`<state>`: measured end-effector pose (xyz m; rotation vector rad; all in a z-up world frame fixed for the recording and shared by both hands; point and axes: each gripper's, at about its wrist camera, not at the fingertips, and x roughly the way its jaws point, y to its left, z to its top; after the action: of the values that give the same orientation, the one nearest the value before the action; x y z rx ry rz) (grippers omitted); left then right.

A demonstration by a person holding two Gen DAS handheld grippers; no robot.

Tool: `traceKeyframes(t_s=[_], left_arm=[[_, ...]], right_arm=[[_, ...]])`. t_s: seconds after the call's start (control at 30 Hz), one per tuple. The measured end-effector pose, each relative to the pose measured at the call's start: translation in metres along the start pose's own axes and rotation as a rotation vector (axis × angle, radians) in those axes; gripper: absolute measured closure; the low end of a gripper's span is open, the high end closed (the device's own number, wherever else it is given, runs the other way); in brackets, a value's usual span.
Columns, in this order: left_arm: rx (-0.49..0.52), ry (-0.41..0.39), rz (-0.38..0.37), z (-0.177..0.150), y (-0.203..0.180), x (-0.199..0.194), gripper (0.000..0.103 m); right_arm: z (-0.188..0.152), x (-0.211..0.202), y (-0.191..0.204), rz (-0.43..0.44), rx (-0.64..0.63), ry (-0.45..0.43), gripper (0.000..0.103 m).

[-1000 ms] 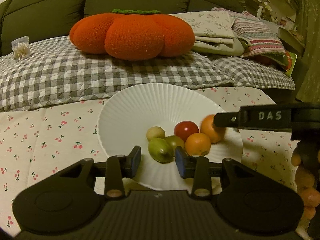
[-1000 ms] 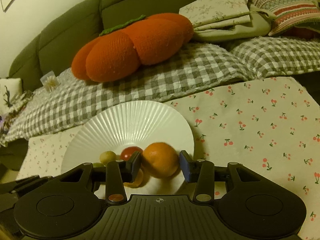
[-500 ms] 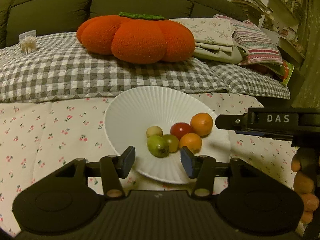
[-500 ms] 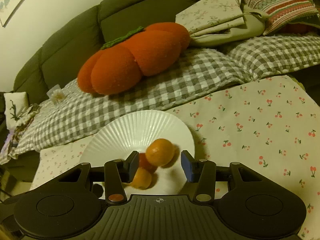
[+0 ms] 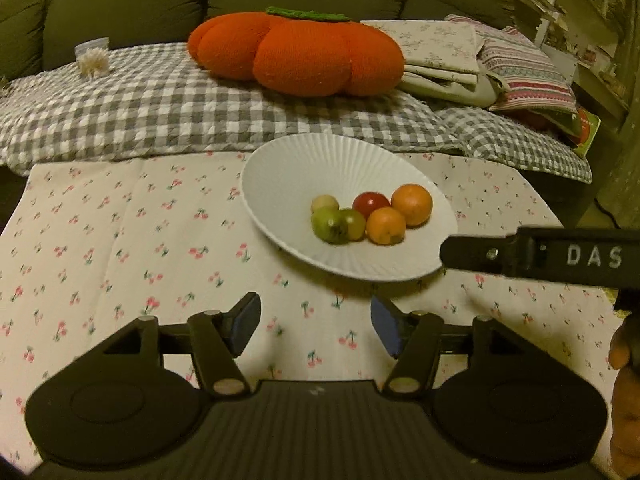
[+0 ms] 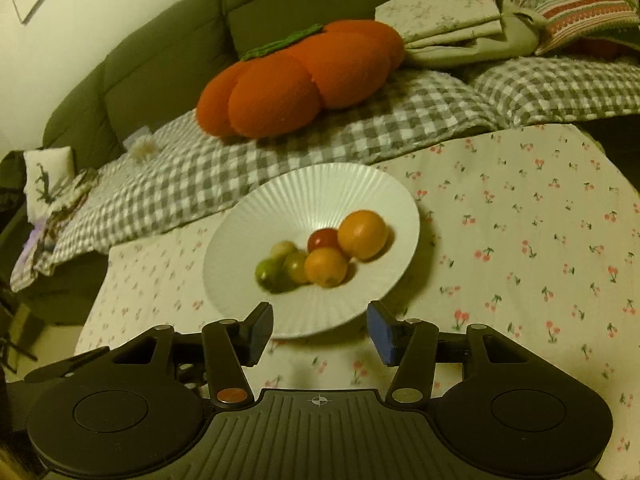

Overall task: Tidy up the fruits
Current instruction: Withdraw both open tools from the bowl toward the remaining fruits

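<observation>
fruits sit clustered on the ribbed white plate (image 5: 288,168), well ahead of both tools; the left hand-held gripper (image 5: 314,326) hangs over the cherry-print cloth (image 5: 120,248) with its blue-padded fingers spread wide and nothing between them, short of the plate's near rim. the right hand-held gripper (image 6: 318,330) is likewise spread and empty, its fingertips at the plate's near edge in the right wrist view, and its black body reaches in from the right edge of the left wrist view. on the plate the larger orange (image 6: 363,235) lies at the right of the group, the smaller orange (image 6: 326,267) just in front of it and touching, the red tomato (image 6: 322,239) behind and between them. left of these come two green fruits (image 5: 338,222) side by side and a pale yellowish fruit (image 5: 325,203) behind them. beyond the plate a grey checked blanket (image 5: 140,112) covers the green sofa (image 5: 120,4), carrying an orange pumpkin cushion (image 5: 296,52) and folded linens (image 5: 440,52) to its right
</observation>
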<state>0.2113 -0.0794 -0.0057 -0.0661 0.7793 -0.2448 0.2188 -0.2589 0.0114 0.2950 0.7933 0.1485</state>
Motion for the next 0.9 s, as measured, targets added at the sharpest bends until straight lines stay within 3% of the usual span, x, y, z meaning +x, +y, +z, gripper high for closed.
traceKeyframes(t_s=[0.27, 0.37, 0.9], left_arm=[[0.010, -0.024, 0.041, -0.015, -0.005, -0.028, 0.040], [0.012, -0.024, 0.050, -0.021, -0.005, -0.035, 0.034], [-0.002, 0.012, 0.090, -0.054, 0.009, -0.054, 0.032]], right_arm=[[-0.015, -0.018, 0.012, 0.015, -0.008, -0.006, 0.048], [-0.024, -0.025, 0.016, 0.019, -0.014, -0.005, 0.048], [-0.055, -0.047, 0.031, 0.018, -0.040, -0.003, 0.044]])
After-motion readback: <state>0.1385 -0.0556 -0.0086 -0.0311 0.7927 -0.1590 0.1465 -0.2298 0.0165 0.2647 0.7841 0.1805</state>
